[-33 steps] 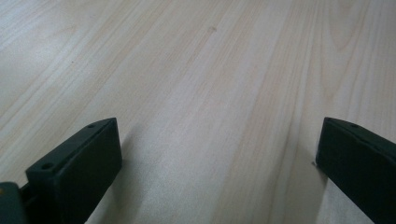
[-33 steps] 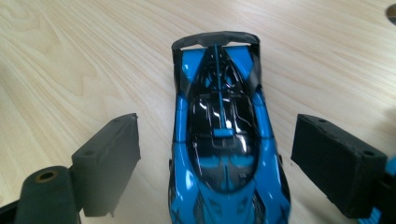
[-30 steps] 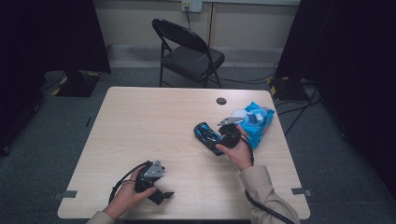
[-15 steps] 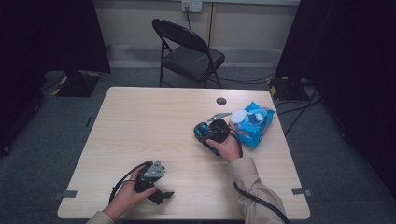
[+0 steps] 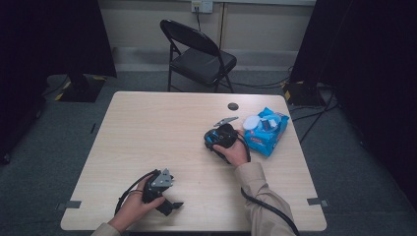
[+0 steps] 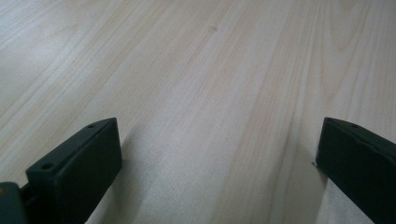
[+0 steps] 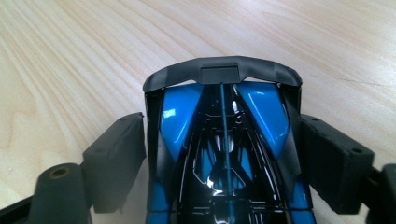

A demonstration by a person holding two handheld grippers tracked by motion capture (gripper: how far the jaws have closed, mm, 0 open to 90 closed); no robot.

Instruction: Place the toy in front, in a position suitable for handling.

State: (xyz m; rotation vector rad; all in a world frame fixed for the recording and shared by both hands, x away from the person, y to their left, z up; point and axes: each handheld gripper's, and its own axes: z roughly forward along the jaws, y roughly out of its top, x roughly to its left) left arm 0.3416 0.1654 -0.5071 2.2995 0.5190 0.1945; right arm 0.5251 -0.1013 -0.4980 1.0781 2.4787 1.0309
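Note:
A blue and black toy car (image 7: 177, 116) lies on the pale wooden table (image 5: 147, 128), right of centre. My right gripper (image 7: 222, 135) sits over the car from behind. Its jaws have just been closing, and both pads (image 7: 116, 154) now touch the car's sides. In the high view the right gripper (image 5: 216, 140) covers most of the car (image 5: 208, 141). Near the front edge my left gripper (image 5: 169, 206) rests in the person's hand. It stands open over bare wood, with nothing between its fingers (image 6: 88, 154).
A blue packet with a white lid (image 5: 265, 130) lies just right of the right gripper. A small dark disc (image 5: 232, 105) sits near the table's far edge. Behind the table stands a black folding chair (image 5: 196, 54). Cables trail from both grippers.
The right gripper has moved left, away from the packet, and down over the toy car, which now lies between its jaws. The left gripper has not moved.

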